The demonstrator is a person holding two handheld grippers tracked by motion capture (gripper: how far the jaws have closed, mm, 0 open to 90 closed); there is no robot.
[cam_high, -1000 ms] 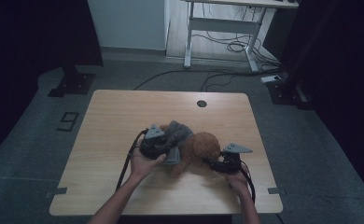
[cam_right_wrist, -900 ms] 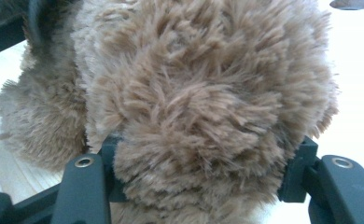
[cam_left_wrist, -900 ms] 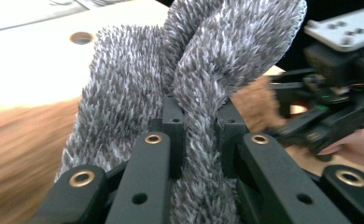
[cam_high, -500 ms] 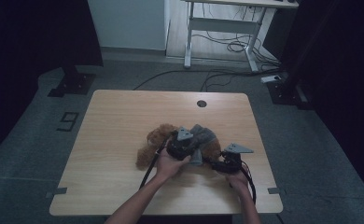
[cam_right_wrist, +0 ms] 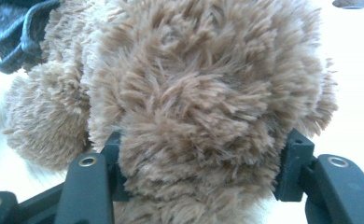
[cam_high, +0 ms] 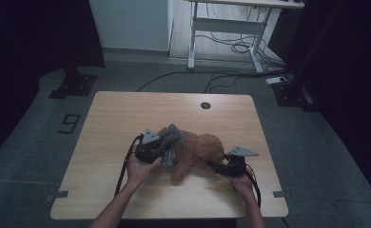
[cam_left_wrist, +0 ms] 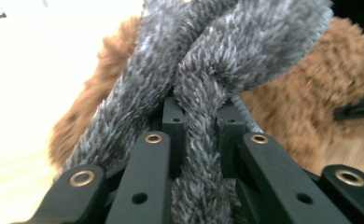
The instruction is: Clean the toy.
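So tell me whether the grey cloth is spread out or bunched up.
Bunched up: the grey fuzzy cloth is gathered into twisted folds, pinched in the left gripper against the brown plush toy.

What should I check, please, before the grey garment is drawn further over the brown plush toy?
1. Left gripper shut on grey garment: ok.
2. Right gripper closed on brown plush toy: ok.
3. Toy lying on table, away from the edges: ok.
4. Garment bunched at the toy's end nearest the left gripper: ok.
5. Garment opening lined up with the toy: cannot tell.
6. Cables clear of the toy: ok.
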